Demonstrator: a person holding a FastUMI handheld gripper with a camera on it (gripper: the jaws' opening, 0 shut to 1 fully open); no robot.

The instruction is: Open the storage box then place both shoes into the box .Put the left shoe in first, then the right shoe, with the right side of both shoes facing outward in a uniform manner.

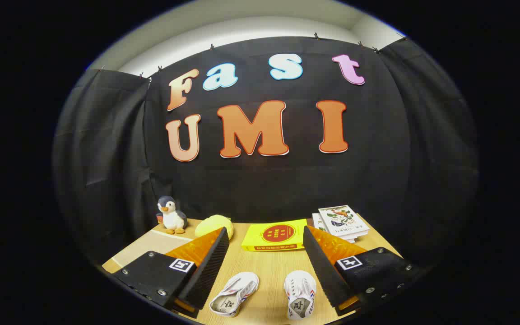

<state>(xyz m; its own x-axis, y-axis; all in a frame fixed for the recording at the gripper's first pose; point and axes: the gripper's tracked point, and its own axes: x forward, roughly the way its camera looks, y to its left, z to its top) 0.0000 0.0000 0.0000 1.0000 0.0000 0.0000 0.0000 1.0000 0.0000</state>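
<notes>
Gripper point(266, 266) wide open, holding nothing, above left shoe point(234, 293) and right shoe point(300, 294) on table point(269, 262). Look light, soft canvas; best pinched at heel collar.

No legible text. Yellow book point(274, 237): red round emblem, characters too small to read. Square coded markers point(181, 265) on gripper point(265, 229), fingers spread apart.

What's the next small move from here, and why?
Probably pan to find the storage box: the task opens it first, and the table holds only two shoes, a yellow book, a book stack, a penguin toy and a yellow plush. The gripper hovers above the shoes, fingers open and empty.
</notes>
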